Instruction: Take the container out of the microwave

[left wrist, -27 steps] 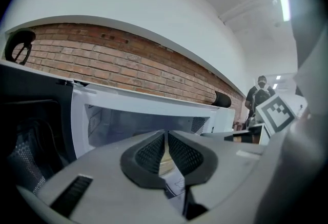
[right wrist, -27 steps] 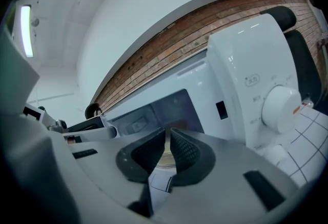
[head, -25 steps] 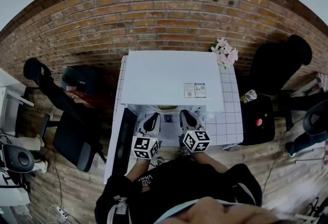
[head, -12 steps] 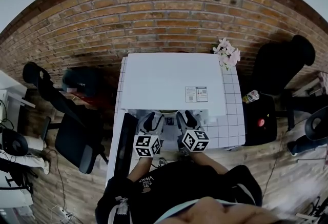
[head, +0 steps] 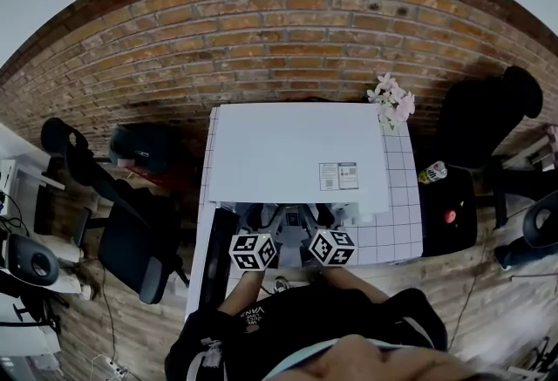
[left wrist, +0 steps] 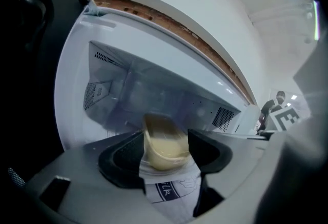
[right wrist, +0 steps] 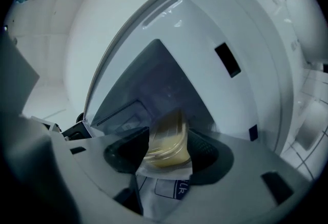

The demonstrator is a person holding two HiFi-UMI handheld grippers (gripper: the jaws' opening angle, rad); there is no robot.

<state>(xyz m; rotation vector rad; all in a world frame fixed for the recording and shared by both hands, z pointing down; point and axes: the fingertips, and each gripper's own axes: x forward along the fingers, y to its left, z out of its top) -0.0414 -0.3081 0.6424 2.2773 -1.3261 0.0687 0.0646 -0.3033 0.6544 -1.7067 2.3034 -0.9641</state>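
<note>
Reaching into the white box microwave (head: 296,153), the left gripper (left wrist: 165,155) and right gripper (right wrist: 166,155) have just opened their jaws loosely around the clear plastic container of yellow food (left wrist: 163,138). I think squeezing it comes next.

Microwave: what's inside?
A clear container of yellowish food, with a white printed sheet under or in front of it. Wall vents show. The container's base and the cavity floor are covered; in the head view the microwave top hides everything inside.
</note>
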